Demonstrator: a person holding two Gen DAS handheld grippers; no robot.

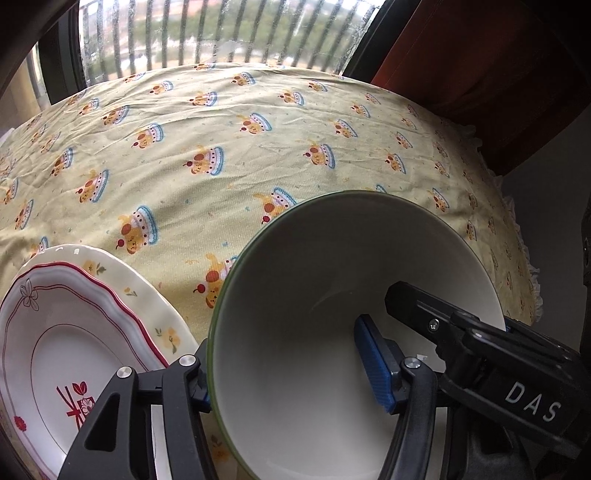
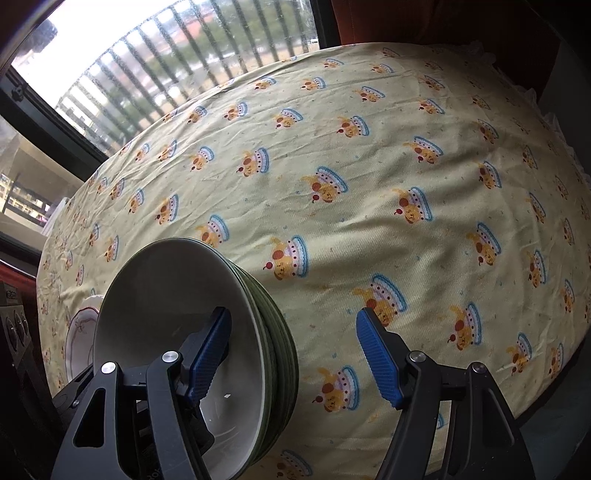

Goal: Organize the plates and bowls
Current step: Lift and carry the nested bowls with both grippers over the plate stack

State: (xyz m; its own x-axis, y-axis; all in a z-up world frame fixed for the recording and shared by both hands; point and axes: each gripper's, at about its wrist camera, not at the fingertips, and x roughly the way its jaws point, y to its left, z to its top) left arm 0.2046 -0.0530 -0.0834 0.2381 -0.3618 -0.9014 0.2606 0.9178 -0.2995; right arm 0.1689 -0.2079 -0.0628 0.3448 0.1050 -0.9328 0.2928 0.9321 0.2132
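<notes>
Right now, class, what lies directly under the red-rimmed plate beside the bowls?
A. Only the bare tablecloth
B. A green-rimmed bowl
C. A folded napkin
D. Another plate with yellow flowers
D: in the left wrist view the red-rimmed plate rests on a plate with yellow flowers, whose rim shows beyond it.

Yellow cake-print tablecloth [image 1: 258, 155] is covering the worktop, wrinkling slightly. Barred window [image 2: 166, 51] is showing behind; red-brown curtain [image 1: 480, 55] is hanging at right.

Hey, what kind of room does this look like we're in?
Probably a home dining area. A table wears a cake-print tablecloth, stacked bowls and plates sit on it, and a barred window looks out on trees and rooftops.
</notes>
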